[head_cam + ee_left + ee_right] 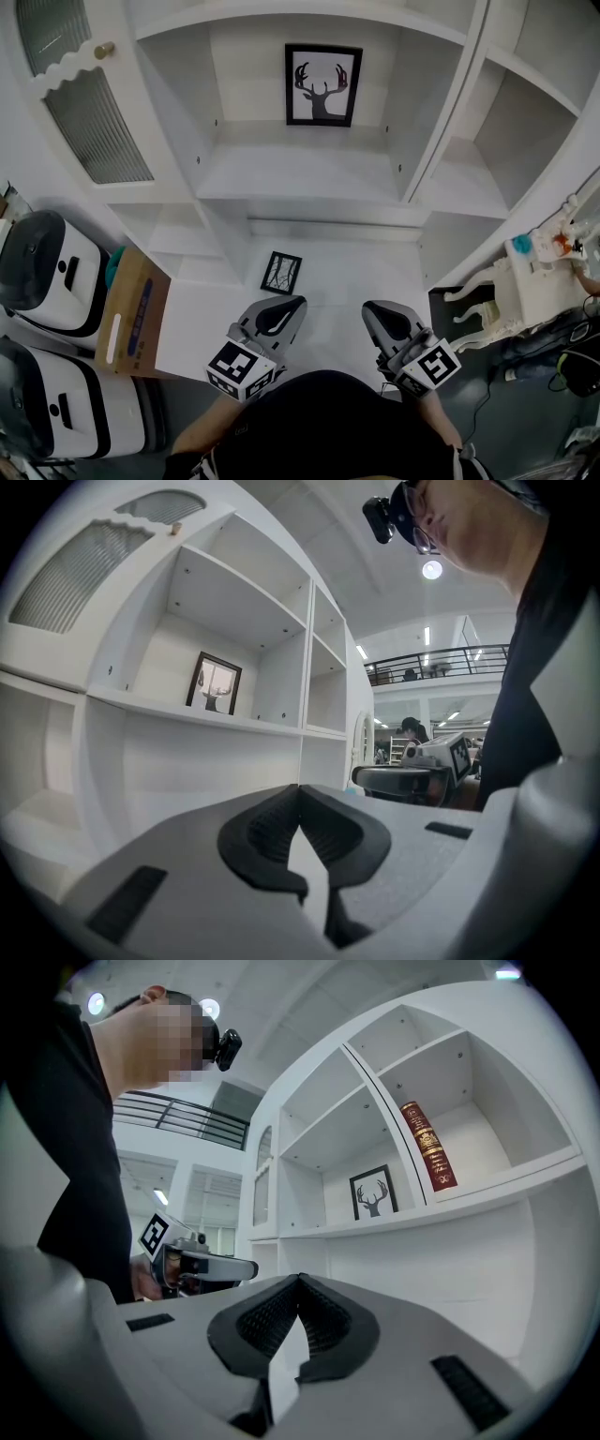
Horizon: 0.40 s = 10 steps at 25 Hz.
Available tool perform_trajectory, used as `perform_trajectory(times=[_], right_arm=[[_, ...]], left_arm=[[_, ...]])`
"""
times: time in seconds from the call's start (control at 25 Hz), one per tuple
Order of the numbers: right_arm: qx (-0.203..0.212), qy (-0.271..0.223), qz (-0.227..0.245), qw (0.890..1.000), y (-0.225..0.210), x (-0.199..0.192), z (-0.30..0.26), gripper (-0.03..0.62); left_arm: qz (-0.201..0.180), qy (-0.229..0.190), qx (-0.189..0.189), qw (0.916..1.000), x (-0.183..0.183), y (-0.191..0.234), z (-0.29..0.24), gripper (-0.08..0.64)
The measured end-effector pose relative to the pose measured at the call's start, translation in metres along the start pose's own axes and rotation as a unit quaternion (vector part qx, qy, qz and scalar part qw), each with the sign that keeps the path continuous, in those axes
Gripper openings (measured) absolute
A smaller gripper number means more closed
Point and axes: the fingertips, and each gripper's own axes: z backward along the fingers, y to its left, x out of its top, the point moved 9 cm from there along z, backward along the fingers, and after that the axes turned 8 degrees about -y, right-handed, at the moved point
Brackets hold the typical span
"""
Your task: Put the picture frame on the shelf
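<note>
**White shelf unit (300,173) held the deer picture frame (322,85) while both hand-held grippers stayed clear**

The left hand-held gripper (277,313) and right hand-held gripper (382,315) pointed level at the unit, each with its jaws pressed together on nothing. The black picture frame stood upright at the back of an open shelf, well above and beyond both. A smaller black frame (280,273) sat on a lower ledge just ahead of the left hand-held gripper.

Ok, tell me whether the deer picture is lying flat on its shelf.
No, the deer picture stands upright against the back wall of the shelf.
</note>
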Motion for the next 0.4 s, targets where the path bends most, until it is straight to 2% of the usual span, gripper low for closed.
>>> perform_trajectory(times=[0.2, 0.4], right_arm=[[0.006, -0.013, 0.003, 1.000, -0.0034, 0.0011, -0.0011, 0.018], [0.002, 0.008, 0.004, 1.000, -0.0006, -0.0003, 0.0025, 0.018]], left_arm=[[-0.002, -0.001, -0.004, 1.0000, 0.0001, -0.0004, -0.0041, 0.008], [0.001, 0.004, -0.006, 1.0000, -0.0004, -0.0041, -0.0052, 0.008]])
